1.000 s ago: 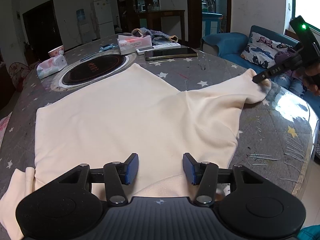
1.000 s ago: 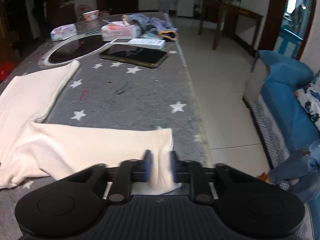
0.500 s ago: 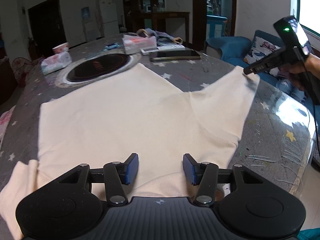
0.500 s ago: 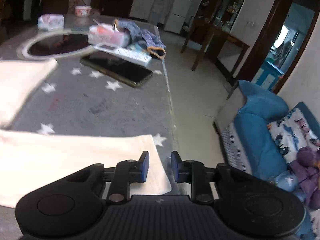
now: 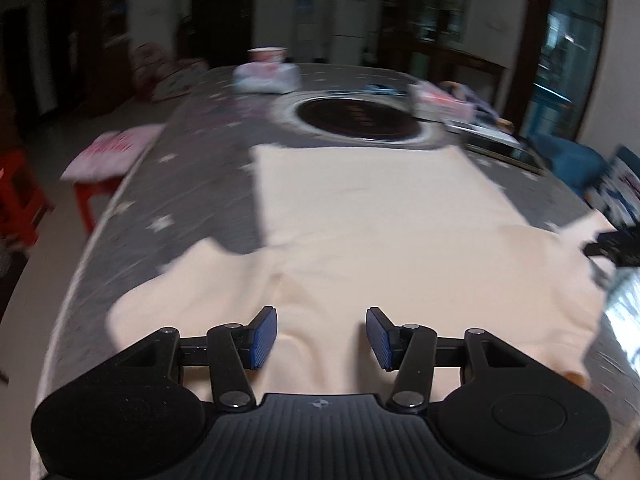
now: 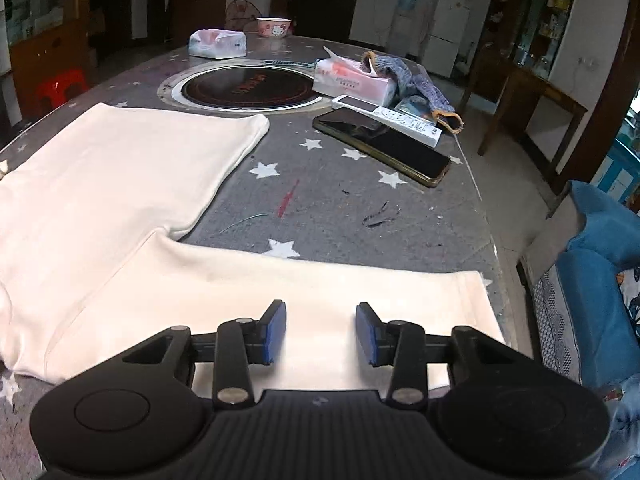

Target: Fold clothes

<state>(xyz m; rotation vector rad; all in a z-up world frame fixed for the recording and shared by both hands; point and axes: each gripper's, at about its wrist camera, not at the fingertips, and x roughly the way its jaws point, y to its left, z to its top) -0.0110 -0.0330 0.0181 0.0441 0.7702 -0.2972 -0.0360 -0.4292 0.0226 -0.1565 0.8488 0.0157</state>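
A cream long-sleeved top [image 5: 376, 216] lies spread flat on the grey star-patterned table [image 5: 200, 168]. My left gripper [image 5: 321, 336] hovers open over its near edge, nothing between the blue pads; this view is blurred. In the right wrist view one sleeve [image 6: 320, 292] stretches flat toward the table's right edge and the body [image 6: 120, 168] lies to the left. My right gripper [image 6: 321, 333] stands over the sleeve's cuff end, its jaws opening and not pressing the cloth. The right gripper also shows as a dark shape [image 5: 612, 248] at the right edge of the left wrist view.
A round black hotplate [image 6: 246, 88] is set into the table beyond the top. Near it lie a phone [image 6: 384, 146], a white remote [image 6: 392, 118], a tissue pack [image 6: 352, 80], a knitted cloth [image 6: 416, 84] and a bowl [image 6: 274, 26]. A blue sofa [image 6: 600, 280] stands right; red stool [image 5: 24, 196] left.
The right gripper let go of the sleeve's end and its jaws spread; the sleeve now lies flat. The left gripper swung to the left along the near edge, still open.
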